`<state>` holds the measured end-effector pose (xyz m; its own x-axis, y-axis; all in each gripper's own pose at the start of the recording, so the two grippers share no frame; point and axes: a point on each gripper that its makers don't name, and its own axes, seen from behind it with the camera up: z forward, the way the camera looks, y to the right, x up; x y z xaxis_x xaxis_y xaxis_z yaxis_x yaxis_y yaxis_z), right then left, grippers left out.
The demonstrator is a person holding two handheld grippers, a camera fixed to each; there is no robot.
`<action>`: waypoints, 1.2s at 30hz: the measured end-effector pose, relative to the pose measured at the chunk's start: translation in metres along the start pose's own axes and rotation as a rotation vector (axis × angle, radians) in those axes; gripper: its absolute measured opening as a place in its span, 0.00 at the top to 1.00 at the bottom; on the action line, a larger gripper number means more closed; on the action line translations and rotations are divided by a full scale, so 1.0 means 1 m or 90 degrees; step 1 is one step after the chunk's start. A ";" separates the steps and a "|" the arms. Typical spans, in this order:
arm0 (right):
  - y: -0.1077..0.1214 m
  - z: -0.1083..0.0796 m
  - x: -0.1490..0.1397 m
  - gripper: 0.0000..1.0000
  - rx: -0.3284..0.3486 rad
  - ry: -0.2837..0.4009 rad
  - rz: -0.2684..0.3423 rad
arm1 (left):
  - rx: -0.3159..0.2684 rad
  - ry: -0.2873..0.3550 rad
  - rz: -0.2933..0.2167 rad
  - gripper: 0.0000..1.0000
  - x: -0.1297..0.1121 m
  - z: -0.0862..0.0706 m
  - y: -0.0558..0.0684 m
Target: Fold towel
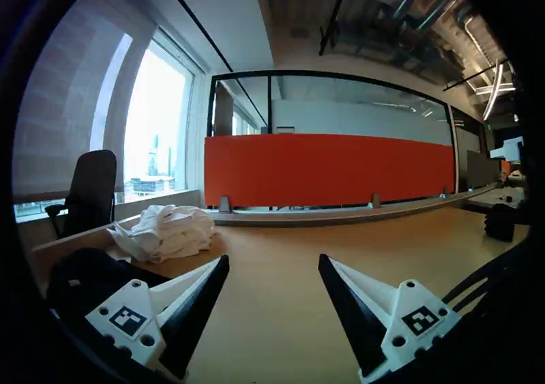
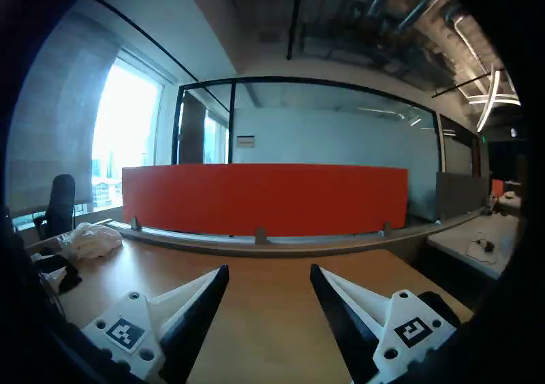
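Observation:
A crumpled white towel lies in a heap on the wooden desk, ahead and to the left of my left gripper. That gripper is open, fingers spread wide with nothing between them, low over the desk. In the right gripper view the same white heap sits far off at the left. My right gripper is open as well, holding nothing, hovering above bare desk.
An orange divider panel runs along the desk's far edge. A black office chair stands by the window at the left. Dark objects sit at the right; a black item lies near the towel.

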<state>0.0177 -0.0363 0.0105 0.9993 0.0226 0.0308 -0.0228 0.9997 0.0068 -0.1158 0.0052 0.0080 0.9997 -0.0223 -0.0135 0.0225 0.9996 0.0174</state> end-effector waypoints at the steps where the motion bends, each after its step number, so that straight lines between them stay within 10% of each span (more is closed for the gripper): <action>1: 0.001 0.000 -0.001 0.08 0.000 0.000 0.000 | 0.000 0.000 0.000 0.03 0.000 0.000 0.000; 36: 0.044 -0.002 -0.068 0.08 -0.036 0.023 -0.023 | 0.000 0.000 0.000 0.02 0.000 0.000 0.001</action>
<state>-0.0512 0.0065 0.0071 0.9999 -0.0146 -0.0050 0.0143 0.9987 -0.0491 -0.1161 0.0059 0.0076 0.9997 -0.0223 -0.0136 0.0225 0.9996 0.0173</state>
